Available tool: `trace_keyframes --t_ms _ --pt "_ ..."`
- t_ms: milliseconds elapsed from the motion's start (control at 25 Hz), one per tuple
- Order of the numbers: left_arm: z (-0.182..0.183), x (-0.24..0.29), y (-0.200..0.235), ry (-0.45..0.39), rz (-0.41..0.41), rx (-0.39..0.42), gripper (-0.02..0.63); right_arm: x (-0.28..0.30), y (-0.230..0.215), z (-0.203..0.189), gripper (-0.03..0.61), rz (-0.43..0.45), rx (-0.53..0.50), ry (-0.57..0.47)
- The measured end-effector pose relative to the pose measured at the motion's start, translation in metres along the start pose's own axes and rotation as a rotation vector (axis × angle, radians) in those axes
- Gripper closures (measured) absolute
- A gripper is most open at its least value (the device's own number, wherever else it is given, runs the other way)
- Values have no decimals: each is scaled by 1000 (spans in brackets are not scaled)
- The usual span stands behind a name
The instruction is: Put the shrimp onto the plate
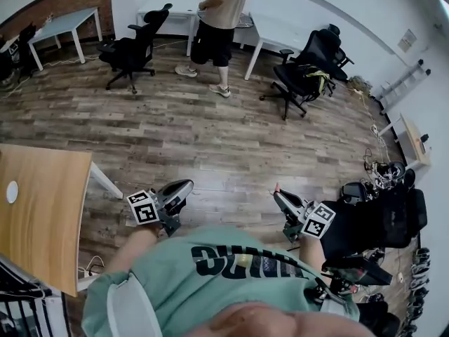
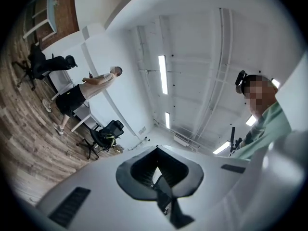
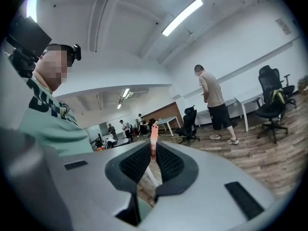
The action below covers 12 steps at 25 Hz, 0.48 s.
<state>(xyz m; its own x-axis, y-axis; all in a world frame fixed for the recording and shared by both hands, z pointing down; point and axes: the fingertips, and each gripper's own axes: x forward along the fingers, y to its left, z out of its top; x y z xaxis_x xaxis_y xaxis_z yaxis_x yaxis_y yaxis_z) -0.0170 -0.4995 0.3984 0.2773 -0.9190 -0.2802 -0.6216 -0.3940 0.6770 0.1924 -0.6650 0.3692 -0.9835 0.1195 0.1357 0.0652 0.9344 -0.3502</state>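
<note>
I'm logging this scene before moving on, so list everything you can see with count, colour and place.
shrimp: one, pink-orange, between the right gripper's jaws.
wooden table: one, light brown, left edge of head view.
round white object: one, on that table, too small to identify.
office chairs: at least two, black, far floor.
desks: about three, white, along the far wall.
standing person: one, beige top, dark shorts, by the desks.
black equipment: one cluster, floor at right.
left gripper: one, grey, jaws together, empty.
right gripper: one, grey, jaws closed on the shrimp.
</note>
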Motion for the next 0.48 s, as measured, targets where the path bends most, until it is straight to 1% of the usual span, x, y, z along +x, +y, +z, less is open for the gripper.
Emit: trace_keyframes --t_ms 120,240,320,480 --pt "12 -7 26 -23 54 -8 615 21 -24 7 538 6 19 0" --pt "17 -6 51 -53 119 9 614 49 -55 11 538 65 21 7" --pt "20 2 67 -75 163 35 614 67 -79 10 538 121 25 13" --pt "41 30 90 -143 285 134 614 111 -138 24 538 282 32 34"
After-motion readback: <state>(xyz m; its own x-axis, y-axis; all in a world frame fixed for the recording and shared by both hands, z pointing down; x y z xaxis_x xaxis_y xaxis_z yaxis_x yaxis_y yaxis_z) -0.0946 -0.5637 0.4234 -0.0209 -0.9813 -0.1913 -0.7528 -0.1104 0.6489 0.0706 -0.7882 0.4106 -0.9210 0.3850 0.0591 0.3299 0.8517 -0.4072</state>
